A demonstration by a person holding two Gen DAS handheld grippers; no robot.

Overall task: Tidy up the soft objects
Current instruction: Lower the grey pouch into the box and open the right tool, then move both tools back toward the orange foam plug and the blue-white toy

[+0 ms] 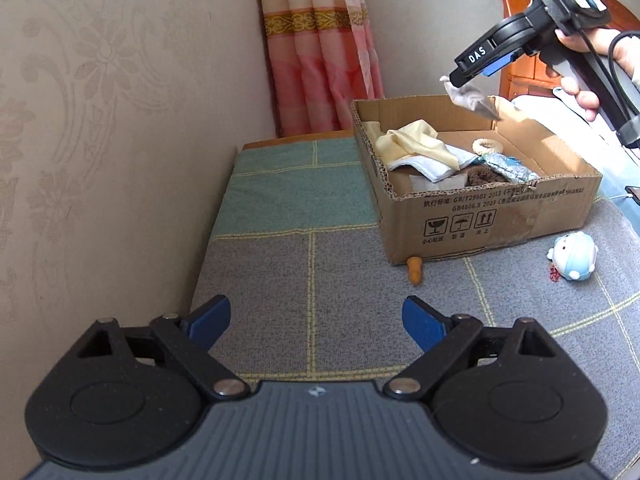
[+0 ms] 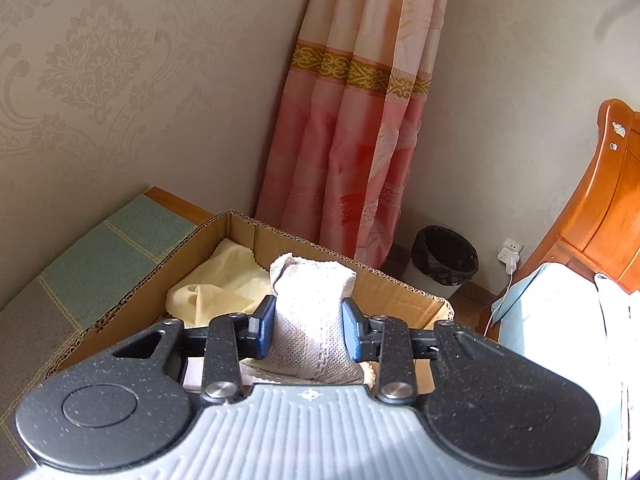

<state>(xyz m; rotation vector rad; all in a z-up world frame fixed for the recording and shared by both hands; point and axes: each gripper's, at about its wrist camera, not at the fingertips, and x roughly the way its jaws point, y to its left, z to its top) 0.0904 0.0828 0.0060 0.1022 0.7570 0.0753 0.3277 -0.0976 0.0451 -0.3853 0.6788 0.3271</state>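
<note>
Two grippers here: right gripper (image 2: pixel 308 328) pinches a white cloth (image 2: pixel 316 320) over the cardboard box (image 1: pixel 492 216), left gripper (image 1: pixel 316 320) wide and empty above the bed. Loose grip, cloth might flop outside.

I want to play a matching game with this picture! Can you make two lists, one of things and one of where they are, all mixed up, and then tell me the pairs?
Things:
1. Pale yellow cloth
2. Small orange carrot-shaped toy
3. Round light-blue plush toy
4. White knitted sock

Places:
A. Between the right gripper's blue pads, above the box
B. Inside the brown cardboard box
C. On the grey checked blanket, right of the box
D. On the blanket, against the box's front wall

Pairs: 1-B, 2-D, 3-C, 4-A
</note>
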